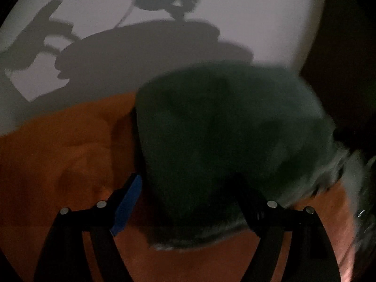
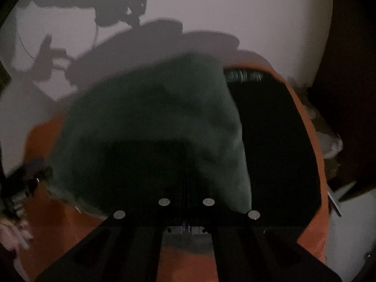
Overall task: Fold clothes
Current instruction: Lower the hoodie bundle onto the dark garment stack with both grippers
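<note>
A dark green garment (image 1: 223, 129) lies bunched on an orange cloth-covered surface (image 1: 58, 152). In the left wrist view my left gripper (image 1: 188, 202) stands open, its blue-padded left finger (image 1: 128, 202) beside the cloth and the garment's lower edge lying between the fingers. In the right wrist view the same green garment (image 2: 152, 117) is blurred and fills the middle. My right gripper (image 2: 185, 183) has its fingers close together and the fabric runs down into them, so it is shut on the garment. The fingertips themselves are hidden in dark cloth.
A black fabric item (image 2: 277, 141) lies on the orange surface (image 2: 315, 152) to the right of the garment. A pale wall (image 1: 235, 11) behind carries shadows of the grippers. The other gripper shows blurred at the left edge (image 2: 23, 183) of the right wrist view.
</note>
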